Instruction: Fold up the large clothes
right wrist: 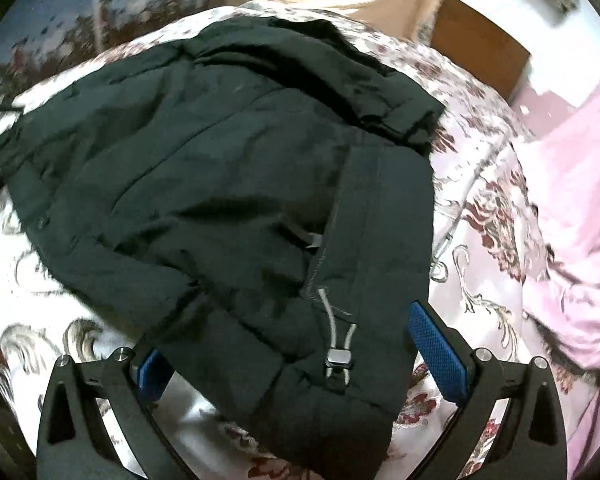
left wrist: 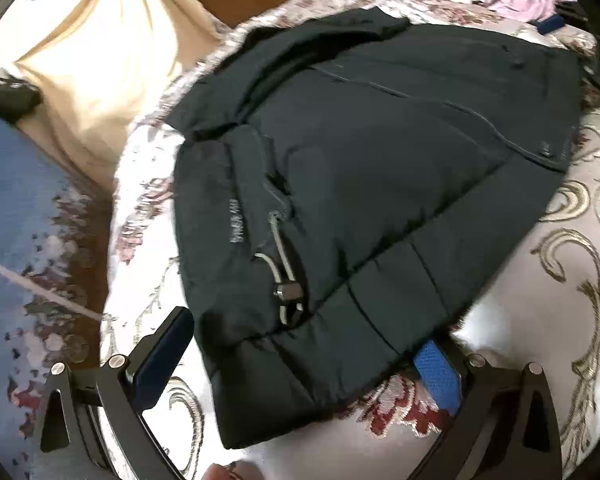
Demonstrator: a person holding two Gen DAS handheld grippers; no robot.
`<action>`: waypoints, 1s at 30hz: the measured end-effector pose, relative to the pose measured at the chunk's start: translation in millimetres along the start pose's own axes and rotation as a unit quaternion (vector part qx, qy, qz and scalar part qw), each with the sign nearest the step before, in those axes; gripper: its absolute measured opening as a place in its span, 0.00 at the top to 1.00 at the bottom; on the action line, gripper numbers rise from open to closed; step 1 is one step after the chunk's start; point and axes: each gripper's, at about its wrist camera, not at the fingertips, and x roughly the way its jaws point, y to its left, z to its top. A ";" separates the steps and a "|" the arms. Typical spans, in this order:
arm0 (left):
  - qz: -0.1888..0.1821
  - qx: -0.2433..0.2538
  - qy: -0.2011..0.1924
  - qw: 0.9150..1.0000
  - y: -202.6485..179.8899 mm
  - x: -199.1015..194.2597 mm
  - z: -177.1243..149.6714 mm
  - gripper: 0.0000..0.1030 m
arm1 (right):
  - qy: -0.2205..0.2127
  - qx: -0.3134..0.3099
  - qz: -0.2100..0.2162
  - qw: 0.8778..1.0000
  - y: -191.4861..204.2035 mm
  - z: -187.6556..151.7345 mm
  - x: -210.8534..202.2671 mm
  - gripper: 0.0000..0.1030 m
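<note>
A large black padded jacket (left wrist: 372, 148) lies spread on a floral bedspread (left wrist: 540, 280). It has a grey drawcord with a toggle (left wrist: 288, 292) at the near hem. My left gripper (left wrist: 304, 344) is open, its jaws wide apart either side of the jacket's near corner; the right pad (left wrist: 436, 372) is partly under the cloth. In the right wrist view the same jacket (right wrist: 220, 184) fills the middle, with the toggle (right wrist: 338, 358) close in front. My right gripper (right wrist: 292, 344) is open, straddling the hem; its left pad (right wrist: 152, 368) is partly covered by cloth.
A cream cloth (left wrist: 96, 52) hangs at the far left of the bed, beside a blue patterned carpet (left wrist: 16, 208). Pink fabric (right wrist: 580, 208) lies on the right of the bed. A brown wooden piece (right wrist: 484, 44) stands behind.
</note>
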 end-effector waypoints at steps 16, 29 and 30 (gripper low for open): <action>0.093 0.017 -0.072 0.993 -9.5 -19.9 -2.7 0.05 | 0.010 -0.136 0.002 0.991 43.2 -2.7 -1.5 0.05; 0.061 0.052 -0.079 0.994 -22.9 -19.3 -0.4 0.48 | 0.000 -0.126 0.000 0.992 46.2 -4.4 -1.2 0.54; 0.057 0.055 -0.077 0.994 -23.9 -18.1 -0.2 0.54 | 0.001 -0.116 0.003 0.993 44.1 -5.3 0.1 0.57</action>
